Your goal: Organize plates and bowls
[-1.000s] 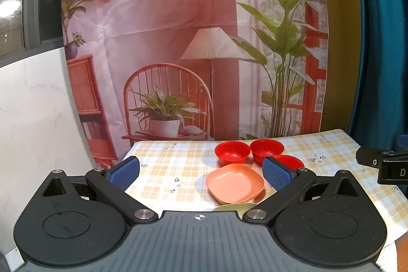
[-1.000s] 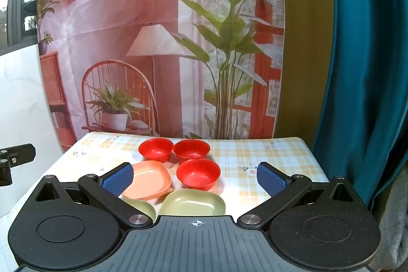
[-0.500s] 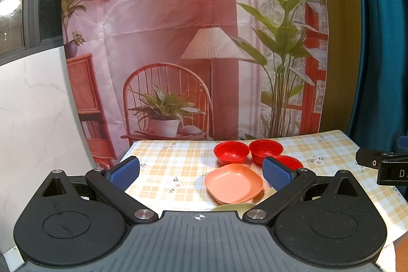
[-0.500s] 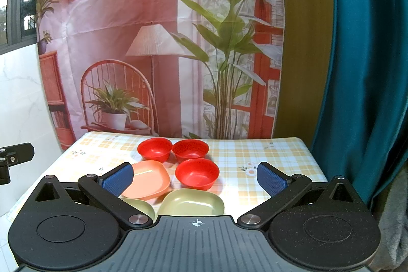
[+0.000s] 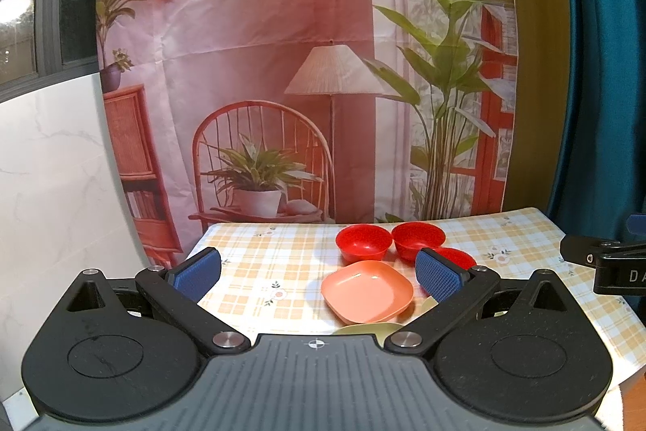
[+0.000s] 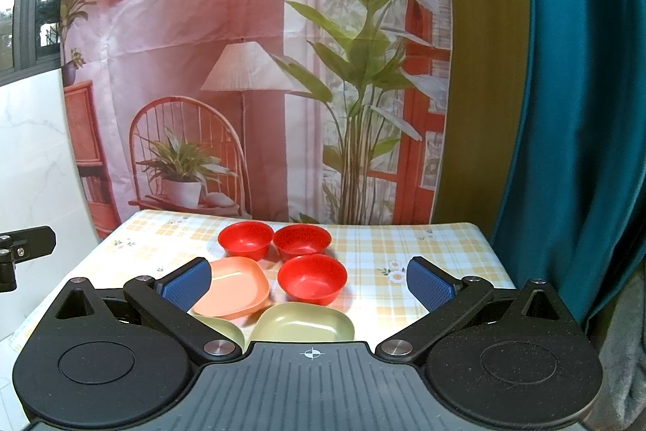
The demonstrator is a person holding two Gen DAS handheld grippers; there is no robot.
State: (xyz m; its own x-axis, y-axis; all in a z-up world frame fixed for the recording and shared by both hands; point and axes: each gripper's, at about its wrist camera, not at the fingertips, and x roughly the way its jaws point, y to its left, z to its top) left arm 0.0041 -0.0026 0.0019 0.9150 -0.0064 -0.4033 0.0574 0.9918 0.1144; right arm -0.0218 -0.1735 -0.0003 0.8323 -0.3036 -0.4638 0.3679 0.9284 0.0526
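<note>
Three red bowls stand on the checked tablecloth: two at the back and one nearer. An orange square plate lies left of the near bowl and also shows in the left wrist view. Two olive green plates lie closest, one in front of the near bowl, one partly hidden by the finger. My right gripper is open and empty, held above the table's front. My left gripper is open and empty, left of the dishes.
The table has a yellow checked cloth and stands against a printed backdrop. A teal curtain hangs at the right. A white marble wall is on the left. The right gripper's body shows in the left view.
Both grippers have drifted very slightly; the dishes sit a touch lower and more to the left in the views. Nothing was grasped or moved.
</note>
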